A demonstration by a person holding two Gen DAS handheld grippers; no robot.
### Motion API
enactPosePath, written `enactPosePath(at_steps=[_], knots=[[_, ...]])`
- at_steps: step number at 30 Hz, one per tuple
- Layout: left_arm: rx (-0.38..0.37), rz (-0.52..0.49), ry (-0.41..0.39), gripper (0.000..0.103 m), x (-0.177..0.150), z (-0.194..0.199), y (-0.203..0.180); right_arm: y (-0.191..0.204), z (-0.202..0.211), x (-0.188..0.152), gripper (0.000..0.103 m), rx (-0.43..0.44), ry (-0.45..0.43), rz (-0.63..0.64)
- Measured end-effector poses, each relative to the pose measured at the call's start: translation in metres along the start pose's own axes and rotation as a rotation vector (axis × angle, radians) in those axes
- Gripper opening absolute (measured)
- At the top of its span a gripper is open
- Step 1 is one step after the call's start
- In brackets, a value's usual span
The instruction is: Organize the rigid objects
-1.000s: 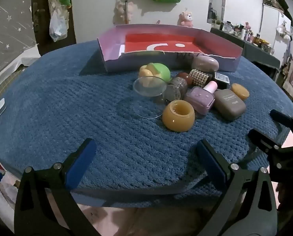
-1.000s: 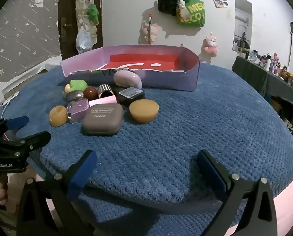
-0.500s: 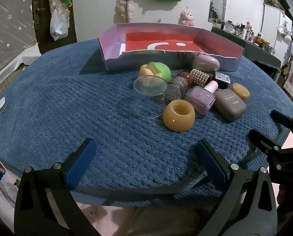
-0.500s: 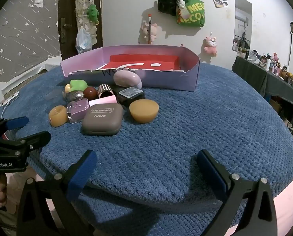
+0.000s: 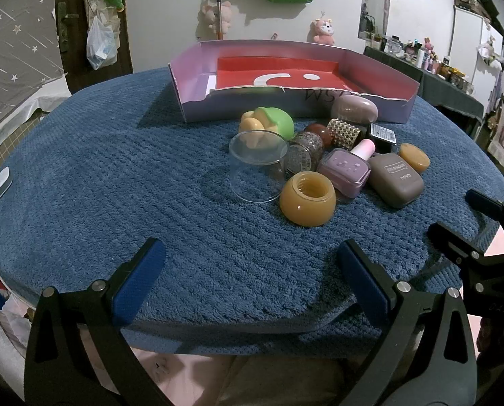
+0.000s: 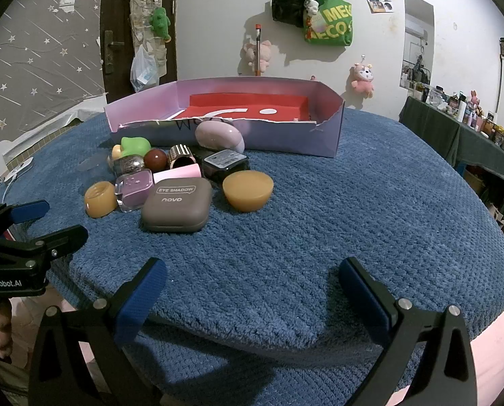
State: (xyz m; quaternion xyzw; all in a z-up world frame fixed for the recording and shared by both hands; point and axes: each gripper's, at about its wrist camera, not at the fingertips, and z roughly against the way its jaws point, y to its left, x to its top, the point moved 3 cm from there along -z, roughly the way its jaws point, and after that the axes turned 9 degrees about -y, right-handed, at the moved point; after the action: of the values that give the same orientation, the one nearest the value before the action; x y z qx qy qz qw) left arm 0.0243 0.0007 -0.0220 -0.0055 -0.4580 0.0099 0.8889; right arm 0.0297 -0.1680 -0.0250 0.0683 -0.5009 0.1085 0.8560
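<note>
A cluster of small rigid objects lies on the blue mat in front of a purple cardboard tray [image 5: 231, 108] with a red floor. It holds a clear plastic cup [image 5: 257, 165], an amber ring jar [image 5: 307, 199], a purple nail polish bottle [image 5: 348, 167], a grey eye shadow case [image 6: 177, 208], an amber disc [image 6: 248, 191], a green and yellow toy [image 5: 268, 121] and a mauve pebble [image 6: 219, 135]. My left gripper [image 5: 250, 270] is open and empty, near the mat's front edge. My right gripper [image 6: 250, 287] is open and empty, short of the case.
The round blue mat [image 6: 353, 209] drops off at its front and side edges. The tray [image 6: 329, 135] stands at the back of the mat. A dark side table with bottles [image 6: 472, 125] stands far right. Each gripper shows at the edge of the other's view.
The left gripper has shifted slightly, so the tray and cluster sit a little lower in its view. The right gripper has not visibly moved. Both stay open.
</note>
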Motion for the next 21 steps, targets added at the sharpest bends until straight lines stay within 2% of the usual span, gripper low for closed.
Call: enactPosePath(at_steps=[21], knots=[[0.000,-0.002,-0.001,0.103,0.0009,0.0015,-0.0006,0.0018,-0.0001,0.0034,0.103,0.003,0.010,0.002]])
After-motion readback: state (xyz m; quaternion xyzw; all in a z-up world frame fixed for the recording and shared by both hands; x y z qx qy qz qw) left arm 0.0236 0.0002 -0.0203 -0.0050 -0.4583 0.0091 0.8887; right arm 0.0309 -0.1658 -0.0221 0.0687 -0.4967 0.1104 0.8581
